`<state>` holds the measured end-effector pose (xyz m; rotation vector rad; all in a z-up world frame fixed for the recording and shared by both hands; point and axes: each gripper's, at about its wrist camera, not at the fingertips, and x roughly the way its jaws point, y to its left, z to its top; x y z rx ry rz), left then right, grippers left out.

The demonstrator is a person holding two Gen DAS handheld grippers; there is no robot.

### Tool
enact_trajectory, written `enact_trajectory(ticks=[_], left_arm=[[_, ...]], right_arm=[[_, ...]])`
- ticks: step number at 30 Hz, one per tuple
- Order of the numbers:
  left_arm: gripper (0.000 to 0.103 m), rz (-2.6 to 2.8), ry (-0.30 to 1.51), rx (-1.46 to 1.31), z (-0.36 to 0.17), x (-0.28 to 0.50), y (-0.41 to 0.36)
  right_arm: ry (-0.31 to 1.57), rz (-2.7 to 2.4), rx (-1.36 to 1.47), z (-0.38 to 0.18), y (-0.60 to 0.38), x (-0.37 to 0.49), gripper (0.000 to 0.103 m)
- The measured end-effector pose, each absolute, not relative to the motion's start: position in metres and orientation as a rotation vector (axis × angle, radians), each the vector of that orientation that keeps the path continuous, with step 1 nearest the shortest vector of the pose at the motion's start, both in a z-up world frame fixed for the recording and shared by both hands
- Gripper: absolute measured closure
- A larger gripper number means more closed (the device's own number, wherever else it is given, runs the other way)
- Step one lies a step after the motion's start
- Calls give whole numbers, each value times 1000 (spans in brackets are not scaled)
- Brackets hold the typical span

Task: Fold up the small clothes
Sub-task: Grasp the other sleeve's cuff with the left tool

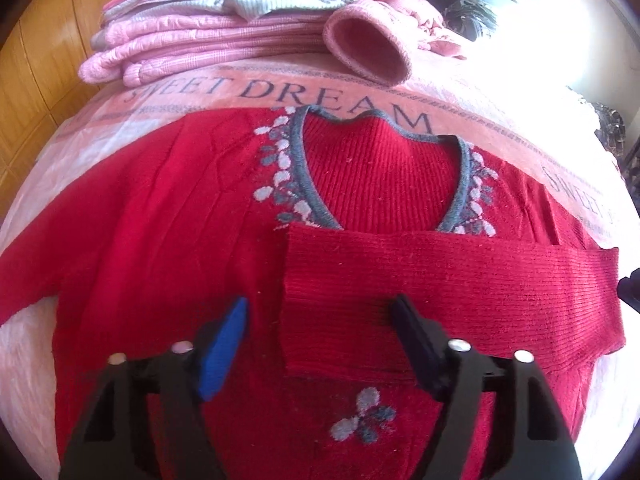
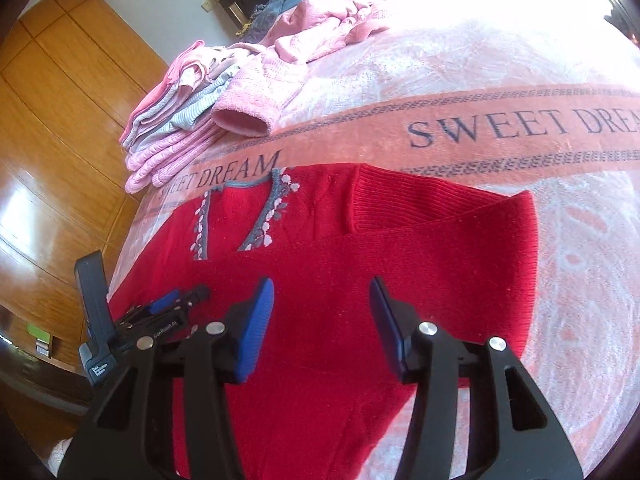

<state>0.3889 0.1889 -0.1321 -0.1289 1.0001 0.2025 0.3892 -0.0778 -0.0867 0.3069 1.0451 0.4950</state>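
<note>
At the bottom of the left wrist view the left tongs (image 1: 320,344) hang spread wide over the red sweater (image 1: 152,248), gripping nothing; the right tongs (image 2: 322,320) are spread the same way in their own view, also empty. The sweater lies face up on the bed's pink blanket (image 2: 480,60), filling the centre of both frames, its grey-trimmed V-neck (image 1: 380,172) pointing toward the far side. One sleeve (image 1: 460,280) is already folded across the chest, its cuff edge ending just left of centre. The other sleeve runs off at the left edge of the left view, still laid out flat.

I would judge the fold is in its early part: that second sleeve wants taking near its cuff and bringing across, which calls for the left tongs to travel toward the left edge.

Room is good: bare blanket lies right of the sweater. Farther up, past the lettered band, a stack of folded pink and grey clothes (image 1: 208,28) sits at the upper left, well apart, with a loose pink heap (image 2: 332,20) beyond.
</note>
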Motion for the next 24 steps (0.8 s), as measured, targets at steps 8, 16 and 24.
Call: enact_trajectory(ticks=[8, 16, 24], left_arm=[[97, 100, 851, -243, -92, 377, 202], [97, 241, 716, -273, -52, 368, 276], [95, 308, 908, -304, -129, 381, 317]], right_arm=[[1029, 475, 345, -85, -86, 391, 54], [1045, 486, 385, -91, -80, 399, 54], [1156, 419, 351, -133, -69, 405, 56]])
